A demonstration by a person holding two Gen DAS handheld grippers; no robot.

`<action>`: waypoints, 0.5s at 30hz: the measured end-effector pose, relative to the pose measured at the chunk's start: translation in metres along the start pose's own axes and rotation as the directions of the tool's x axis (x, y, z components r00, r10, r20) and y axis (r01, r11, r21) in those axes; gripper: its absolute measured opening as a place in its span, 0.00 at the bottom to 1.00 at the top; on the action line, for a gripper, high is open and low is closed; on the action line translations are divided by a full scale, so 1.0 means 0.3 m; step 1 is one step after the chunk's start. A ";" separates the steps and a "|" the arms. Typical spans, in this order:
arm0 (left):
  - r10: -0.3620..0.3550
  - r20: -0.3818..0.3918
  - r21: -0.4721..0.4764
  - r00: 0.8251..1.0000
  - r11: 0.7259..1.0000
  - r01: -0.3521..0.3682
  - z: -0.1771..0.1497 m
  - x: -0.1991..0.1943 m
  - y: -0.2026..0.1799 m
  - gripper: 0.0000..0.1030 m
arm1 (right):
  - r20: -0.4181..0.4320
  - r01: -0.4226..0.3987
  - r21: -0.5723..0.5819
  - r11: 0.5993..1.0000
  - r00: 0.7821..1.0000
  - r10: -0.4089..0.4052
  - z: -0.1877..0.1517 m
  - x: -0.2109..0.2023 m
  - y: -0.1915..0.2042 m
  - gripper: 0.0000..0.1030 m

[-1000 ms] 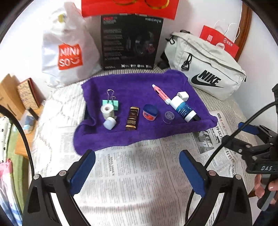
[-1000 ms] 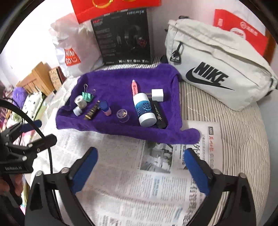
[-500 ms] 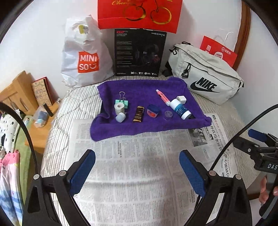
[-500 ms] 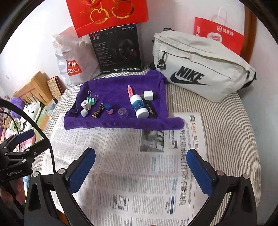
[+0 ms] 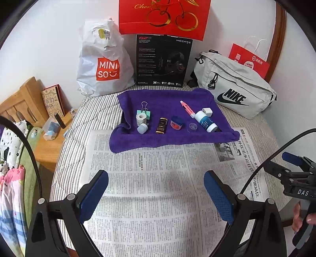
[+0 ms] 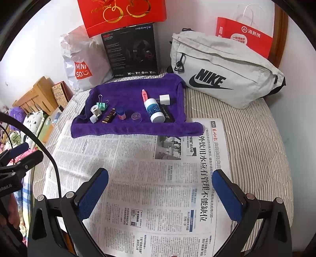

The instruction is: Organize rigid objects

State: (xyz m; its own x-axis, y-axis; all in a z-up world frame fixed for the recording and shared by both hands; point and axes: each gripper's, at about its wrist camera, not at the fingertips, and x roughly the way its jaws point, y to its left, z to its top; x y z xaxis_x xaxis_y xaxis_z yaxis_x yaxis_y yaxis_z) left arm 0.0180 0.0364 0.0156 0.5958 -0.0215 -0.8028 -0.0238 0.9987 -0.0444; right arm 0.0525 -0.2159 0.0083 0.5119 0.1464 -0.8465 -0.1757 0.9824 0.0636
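Note:
A purple towel (image 5: 169, 98) (image 6: 130, 90) lies on the bed with small items in a row: a green binder clip (image 5: 145, 112), a tape roll (image 5: 141, 118), a white cap (image 5: 142, 128), a brown tube (image 5: 161, 125), a blue-lidded jar (image 5: 176, 122), a clear lid (image 5: 192, 126), a pink pen (image 5: 186, 106), a white-and-blue bottle (image 5: 205, 120) (image 6: 154, 109) and a white cube (image 5: 207, 111). My left gripper (image 5: 156, 194) and right gripper (image 6: 160, 194) both hang open over the newspaper (image 5: 154, 187) (image 6: 150, 178), well short of the towel, holding nothing.
Against the back wall stand a white Miniso bag (image 5: 102, 59), a black headset box (image 5: 163, 61), a grey Nike bag (image 5: 233, 87) and red paper bags (image 5: 164, 17). A wooden bedside shelf (image 5: 49, 126) sits left of the striped bed.
Both grippers have pulled back and up from the towel, so the items look smaller and farther. The jaws stayed open and nothing on the towel moved.

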 end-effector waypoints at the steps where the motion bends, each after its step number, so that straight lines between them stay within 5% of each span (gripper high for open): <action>1: 0.003 -0.003 0.000 1.000 1.000 -0.003 -0.001 0.000 0.000 0.95 | -0.001 0.002 -0.002 1.000 1.000 -0.002 -0.002 -0.001 0.001 1.00; 15: -0.009 -0.018 0.013 1.000 1.000 0.009 -0.011 -0.002 -0.028 0.95 | 0.001 -0.005 -0.010 1.000 1.000 0.005 -0.007 -0.022 0.010 1.00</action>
State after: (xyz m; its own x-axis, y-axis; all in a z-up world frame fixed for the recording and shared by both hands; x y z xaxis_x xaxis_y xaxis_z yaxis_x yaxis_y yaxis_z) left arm 0.0154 0.0279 0.0145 0.5818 -0.0310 -0.8127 -0.0079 0.9990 -0.0437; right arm 0.0469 -0.2142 0.0130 0.5119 0.1518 -0.8456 -0.1866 0.9804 0.0630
